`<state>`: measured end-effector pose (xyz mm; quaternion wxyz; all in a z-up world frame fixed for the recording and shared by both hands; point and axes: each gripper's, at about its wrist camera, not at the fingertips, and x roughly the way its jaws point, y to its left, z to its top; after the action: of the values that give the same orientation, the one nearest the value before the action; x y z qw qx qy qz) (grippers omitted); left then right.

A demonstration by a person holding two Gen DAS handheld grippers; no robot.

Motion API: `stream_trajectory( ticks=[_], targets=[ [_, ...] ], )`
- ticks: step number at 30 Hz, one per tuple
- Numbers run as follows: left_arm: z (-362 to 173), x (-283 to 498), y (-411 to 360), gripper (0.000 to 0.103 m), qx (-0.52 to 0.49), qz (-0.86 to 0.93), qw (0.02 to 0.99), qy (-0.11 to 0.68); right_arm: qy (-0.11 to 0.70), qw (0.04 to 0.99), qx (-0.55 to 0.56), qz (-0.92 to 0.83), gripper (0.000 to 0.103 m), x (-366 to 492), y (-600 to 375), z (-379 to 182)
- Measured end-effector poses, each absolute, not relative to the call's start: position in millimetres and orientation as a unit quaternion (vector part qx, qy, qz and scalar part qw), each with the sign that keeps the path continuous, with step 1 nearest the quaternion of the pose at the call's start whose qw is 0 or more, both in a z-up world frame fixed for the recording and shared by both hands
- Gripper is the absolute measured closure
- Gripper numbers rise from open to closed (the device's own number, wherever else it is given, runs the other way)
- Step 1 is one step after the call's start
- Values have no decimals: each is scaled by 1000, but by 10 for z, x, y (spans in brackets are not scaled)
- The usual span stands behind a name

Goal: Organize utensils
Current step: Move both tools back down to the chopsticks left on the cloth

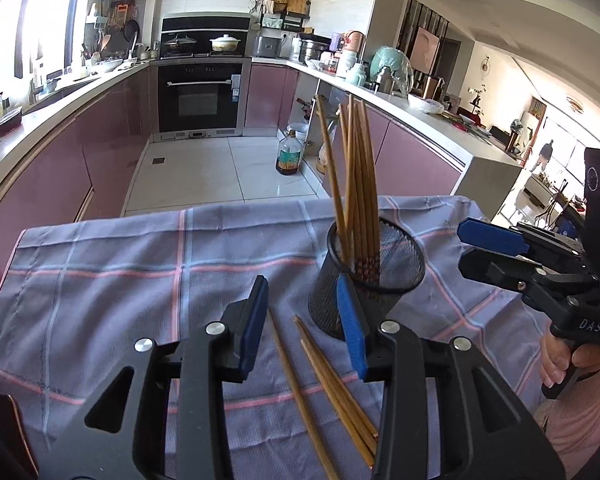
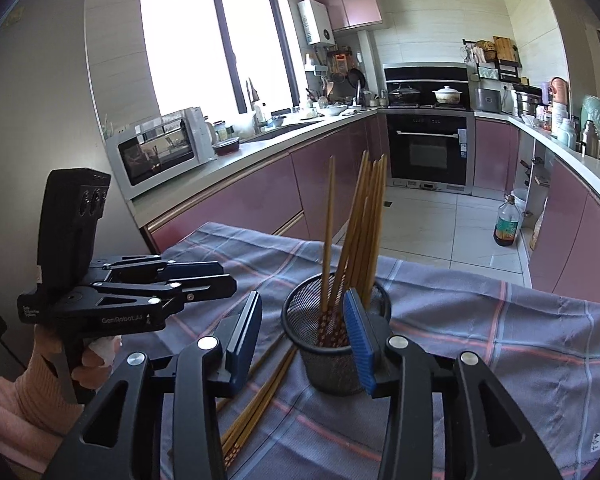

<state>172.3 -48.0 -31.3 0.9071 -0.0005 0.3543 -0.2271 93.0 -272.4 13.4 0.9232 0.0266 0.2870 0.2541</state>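
Standing bamboo chopsticks [image 1: 356, 184] in black mesh cup [image 1: 384, 280] — both tongs [image 1: 304, 324] [image 2: 306, 336] partly open, empty.

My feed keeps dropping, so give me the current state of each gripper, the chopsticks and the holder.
Left gripper: open, nothing between its blue pads.
Right gripper: open, empty.
Black wire-mesh cylindrical holder: upright on the cloth, partly filled.
Brown wooden chopsticks in the holder: standing, leaning against the rim.
Loose brown wooden chopsticks: lying flat on the cloth beside the holder, not yet stowed.
Blue-grey checked tablecloth: spread flat.
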Motion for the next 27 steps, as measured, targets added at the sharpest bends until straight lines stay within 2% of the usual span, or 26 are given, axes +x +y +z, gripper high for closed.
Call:
stream_trajectory(
  ticks=[11,27],
  targets=[
    [-1043,1396,-371,68,30,-220,880,419,396,877,2,273,63,800,-2345,-673],
    [-1263,1305,-504,68,35,-225,870,438,435,864,-6,253,69,792,-2189,-991]
  ],
)
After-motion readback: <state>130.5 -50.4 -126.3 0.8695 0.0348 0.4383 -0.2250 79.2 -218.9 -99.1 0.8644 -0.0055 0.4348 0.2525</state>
